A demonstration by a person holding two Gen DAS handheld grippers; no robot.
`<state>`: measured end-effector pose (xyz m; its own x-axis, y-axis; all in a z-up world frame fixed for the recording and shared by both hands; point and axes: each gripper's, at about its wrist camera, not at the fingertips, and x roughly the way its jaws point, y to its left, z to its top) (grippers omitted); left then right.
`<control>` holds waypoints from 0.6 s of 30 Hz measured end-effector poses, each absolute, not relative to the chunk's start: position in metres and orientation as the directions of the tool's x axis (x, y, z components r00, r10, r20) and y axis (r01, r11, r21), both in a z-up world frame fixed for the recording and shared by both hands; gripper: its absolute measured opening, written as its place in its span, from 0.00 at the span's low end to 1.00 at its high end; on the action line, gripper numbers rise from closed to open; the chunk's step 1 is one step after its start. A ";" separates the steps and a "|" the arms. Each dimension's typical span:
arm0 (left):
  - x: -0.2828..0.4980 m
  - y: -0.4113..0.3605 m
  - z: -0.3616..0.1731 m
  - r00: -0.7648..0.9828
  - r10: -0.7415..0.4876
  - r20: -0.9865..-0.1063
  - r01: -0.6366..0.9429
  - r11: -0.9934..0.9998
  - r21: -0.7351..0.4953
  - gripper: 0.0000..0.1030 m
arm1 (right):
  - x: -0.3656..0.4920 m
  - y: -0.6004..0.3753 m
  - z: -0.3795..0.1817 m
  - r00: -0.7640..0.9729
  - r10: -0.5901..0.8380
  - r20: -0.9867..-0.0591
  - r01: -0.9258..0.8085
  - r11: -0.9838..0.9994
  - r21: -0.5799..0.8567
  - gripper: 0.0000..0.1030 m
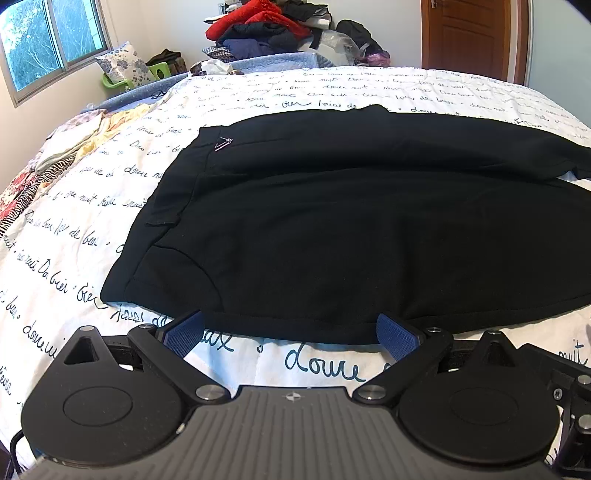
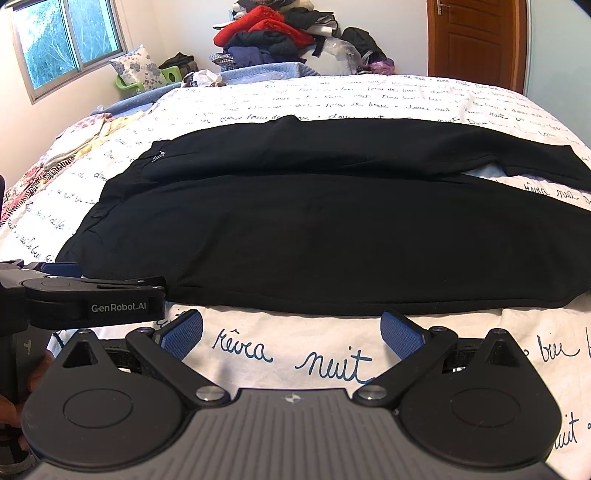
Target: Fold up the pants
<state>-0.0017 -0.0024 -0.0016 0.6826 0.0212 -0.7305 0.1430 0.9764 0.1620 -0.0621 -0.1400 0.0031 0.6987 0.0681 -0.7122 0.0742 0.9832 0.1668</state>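
Black pants [image 1: 332, 221] flat on bed, leg ends cut off; left gripper [image 1: 291, 332] & right gripper [image 2: 291, 330] wide open, empty.

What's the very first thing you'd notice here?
The big black pants spread flat across the middle of the bed, whose cover is full of curly writing. Behind the bed, a clothes pile with something bright red stands out. Up close, both tools, left and right, are open.

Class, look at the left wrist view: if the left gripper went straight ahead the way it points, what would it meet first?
Most likely the near edge of the black pants, lying flat on the bedspread. The left gripper is open, its jaws level with that hem, though depth is hard to judge.
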 end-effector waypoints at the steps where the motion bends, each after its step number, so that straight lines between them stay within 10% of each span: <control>1: -0.002 -0.002 -0.002 0.683 0.020 -0.730 0.143 0.977 0.160 0.97 | -0.062 -0.140 0.003 0.699 0.069 -0.711 0.073 0.983 0.167 1.00; 18: -0.003 -0.001 -0.001 0.692 -0.003 -0.722 0.152 0.978 0.141 0.94 | -0.062 -0.138 0.001 0.701 0.072 -0.710 0.050 0.988 0.149 1.00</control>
<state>-0.0031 -0.0012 -0.0012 0.6916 -0.0034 -0.7223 0.1518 0.9783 0.1407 -0.0625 -0.1378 0.0007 0.7007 0.0721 -0.7098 0.0496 0.9875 0.1493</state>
